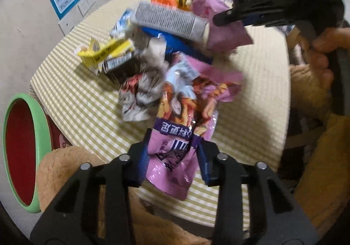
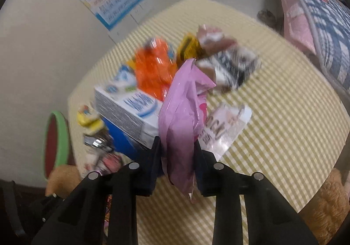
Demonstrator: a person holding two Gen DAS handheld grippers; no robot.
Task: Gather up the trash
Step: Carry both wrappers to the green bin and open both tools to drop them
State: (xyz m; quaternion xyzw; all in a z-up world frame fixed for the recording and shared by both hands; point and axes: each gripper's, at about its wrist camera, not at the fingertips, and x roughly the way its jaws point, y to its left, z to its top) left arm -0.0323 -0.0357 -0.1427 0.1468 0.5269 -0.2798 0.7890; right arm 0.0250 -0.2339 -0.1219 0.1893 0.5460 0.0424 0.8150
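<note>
My left tongs (image 1: 172, 148) are clamped on the near end of a purple snack bag (image 1: 175, 157) printed with fries, which lies on the checked table (image 1: 251, 113) at the front of the trash pile. My right tongs (image 2: 177, 146) are clamped on a plain pink plastic bag (image 2: 179, 118), pinching it so that it stands up between the pads. Beside that bag sits a white and blue carton (image 2: 129, 111), with an orange wrapper (image 2: 153, 72) behind it and a clear printed wrapper (image 2: 227, 126) flat on the cloth to its right. In the left view I see a crumpled foil wrapper (image 1: 140, 91) and a yellow packet (image 1: 105, 52) further back. A green-rimmed red bin (image 1: 21, 153) stands off the table's left edge.
</note>
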